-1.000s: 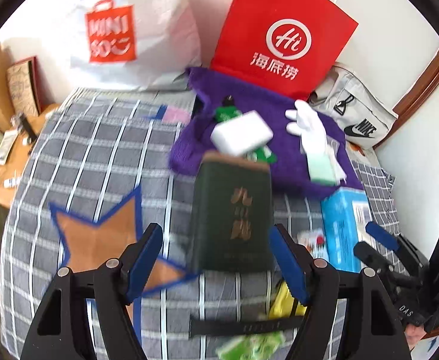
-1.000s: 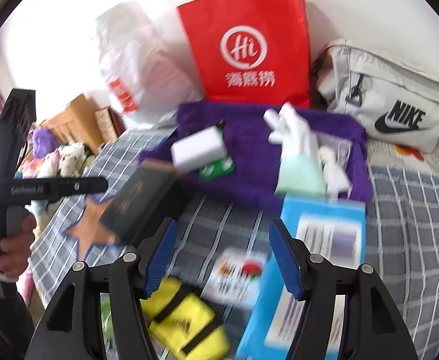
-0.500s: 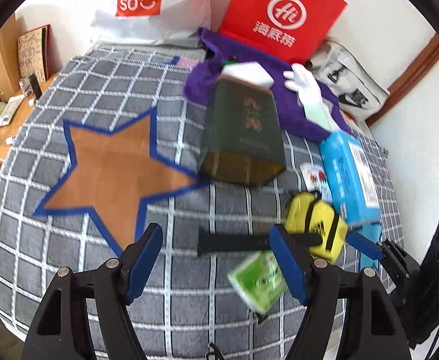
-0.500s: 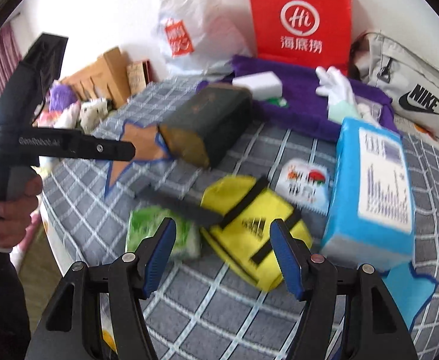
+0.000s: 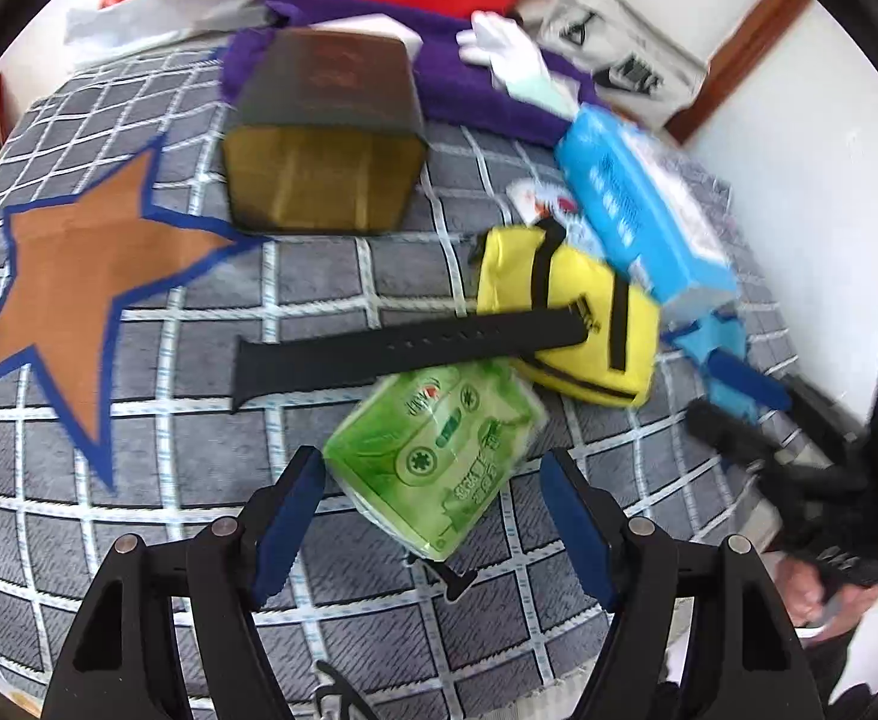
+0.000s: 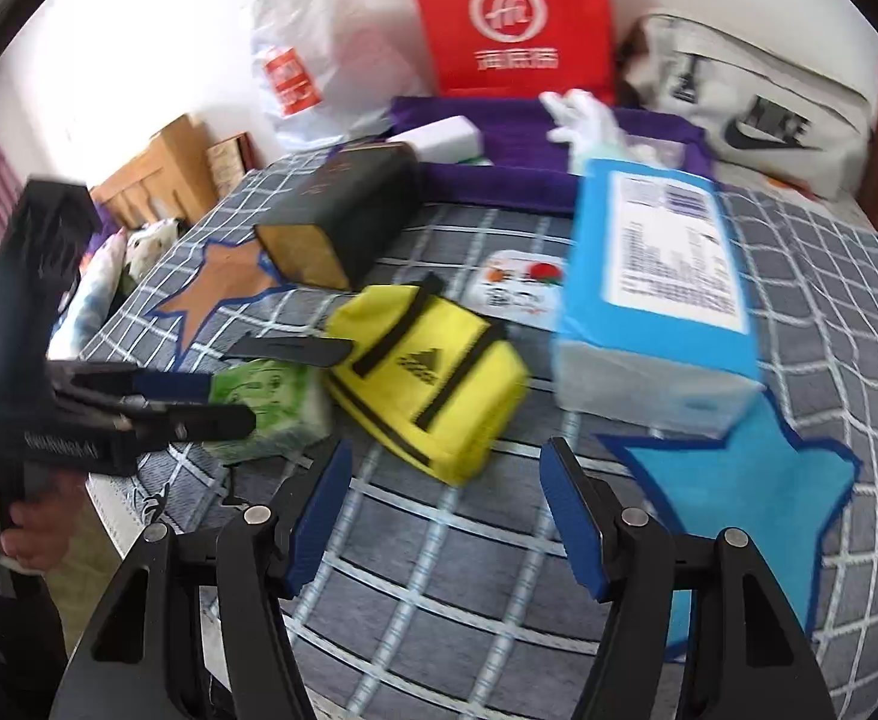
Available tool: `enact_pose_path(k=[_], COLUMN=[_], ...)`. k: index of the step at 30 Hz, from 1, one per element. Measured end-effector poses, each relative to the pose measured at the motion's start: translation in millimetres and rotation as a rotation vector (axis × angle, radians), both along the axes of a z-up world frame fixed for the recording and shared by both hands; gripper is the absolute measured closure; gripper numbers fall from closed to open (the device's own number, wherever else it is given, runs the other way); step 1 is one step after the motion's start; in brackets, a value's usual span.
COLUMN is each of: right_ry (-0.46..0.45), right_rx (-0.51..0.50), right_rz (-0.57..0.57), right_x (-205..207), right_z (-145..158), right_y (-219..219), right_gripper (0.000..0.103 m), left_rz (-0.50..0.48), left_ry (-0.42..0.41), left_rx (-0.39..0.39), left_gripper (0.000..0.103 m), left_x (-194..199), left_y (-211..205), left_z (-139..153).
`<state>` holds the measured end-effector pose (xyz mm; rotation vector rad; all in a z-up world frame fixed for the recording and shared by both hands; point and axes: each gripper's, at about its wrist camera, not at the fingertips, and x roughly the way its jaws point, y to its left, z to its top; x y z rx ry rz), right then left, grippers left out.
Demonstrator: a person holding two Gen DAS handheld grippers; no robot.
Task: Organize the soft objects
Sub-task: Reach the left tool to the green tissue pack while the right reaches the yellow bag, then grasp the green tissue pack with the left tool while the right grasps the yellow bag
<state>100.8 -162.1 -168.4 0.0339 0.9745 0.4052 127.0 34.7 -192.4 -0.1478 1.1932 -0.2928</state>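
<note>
Soft things lie together on the grey checked bed (image 5: 342, 276). Taking the yellow pouch (image 5: 565, 312) as landmark: a green tissue pack (image 5: 439, 450) lies just in front of it, a black strap (image 5: 402, 348) lies across both, a blue tissue pack (image 5: 643, 222) touches its far right side, and a dark box (image 5: 324, 132) stands beyond it to the left. The left gripper (image 5: 432, 516) hangs over the green pack, jaws apart, pads not pressing it. The right gripper (image 6: 448, 510) sits just in front of the pouch, jaws apart and empty.
</note>
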Motion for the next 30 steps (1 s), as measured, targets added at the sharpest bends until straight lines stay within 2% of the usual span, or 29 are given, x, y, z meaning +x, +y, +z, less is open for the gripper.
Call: enact_pose_path(k=[3, 10, 16, 19, 21, 25, 26, 29, 30], right_ry=[0.012, 0.027, 0.027, 0.027, 0.045, 0.078, 0.078, 0.080, 0.069], right_rx=[0.009, 0.033, 0.067, 0.043, 0.074, 0.148, 0.159, 0.178, 0.168], right_rz=[-0.027, -0.025, -0.046, -0.097, -0.118, -0.160, -0.162, -0.119, -0.107], right_x=[-1, -1, 10, 18, 24, 33, 34, 35, 33], right_z=[-2, -9, -16, -22, -28, -37, -38, -37, -34], right_y=[-10, -14, -5, -2, -1, 1, 2, 10, 12], right_gripper=[0.039, 0.038, 0.038, 0.039, 0.039, 0.057, 0.066, 0.081, 0.082], left_rz=[-0.024, -0.049, -0.063, -0.053, -0.039, -0.006, -0.005, -0.015, -0.020], left_ry=[-0.033, -0.081, -0.095, -0.102, -0.097, -0.092, -0.092, -0.083, -0.074], left_rx=[0.075, 0.215, 0.202, 0.210, 0.198, 0.163, 0.154, 0.070, 0.024], left_gripper=[0.025, 0.023, 0.027, 0.027, 0.027, 0.027, 0.027, 0.027, 0.027], left_x=[0, 4, -1, -4, -5, -3, -3, -3, -3], left_y=[-15, -35, -28, -17, -7, 8, 10, 15, 17], left_z=[-2, -5, 0, 3, 4, 3, 3, 5, 6])
